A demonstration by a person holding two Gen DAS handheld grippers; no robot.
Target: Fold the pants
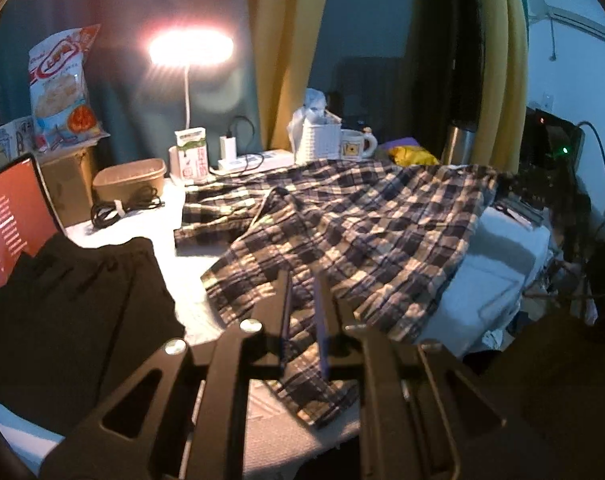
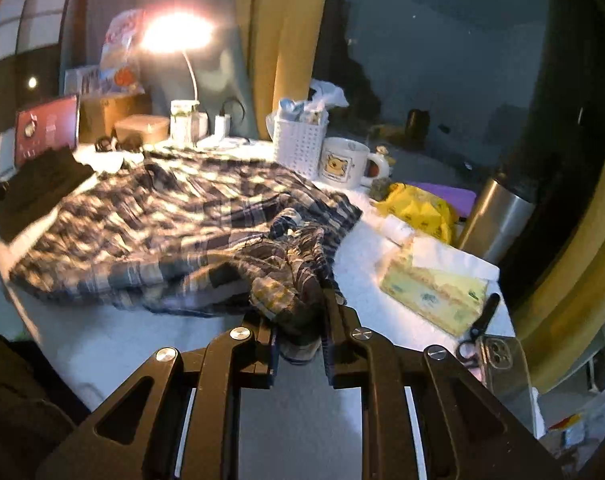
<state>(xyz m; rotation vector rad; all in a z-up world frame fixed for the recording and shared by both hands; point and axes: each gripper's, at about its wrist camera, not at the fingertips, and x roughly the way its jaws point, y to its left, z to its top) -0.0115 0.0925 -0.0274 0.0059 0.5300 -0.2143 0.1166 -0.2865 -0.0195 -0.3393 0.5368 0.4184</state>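
Early stage — plaid pants lying spread, unfolded, across the worktop at frame centre. Left tool is clenching a hem edge; right tool is gripping bunched waistband — first fold not yet made.

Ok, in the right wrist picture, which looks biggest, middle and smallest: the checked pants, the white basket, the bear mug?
As they look there:
1. checked pants, by far the biggest.
2. white basket.
3. bear mug, a little smaller than the basket; they stand side by side, so that comparison seems fair.
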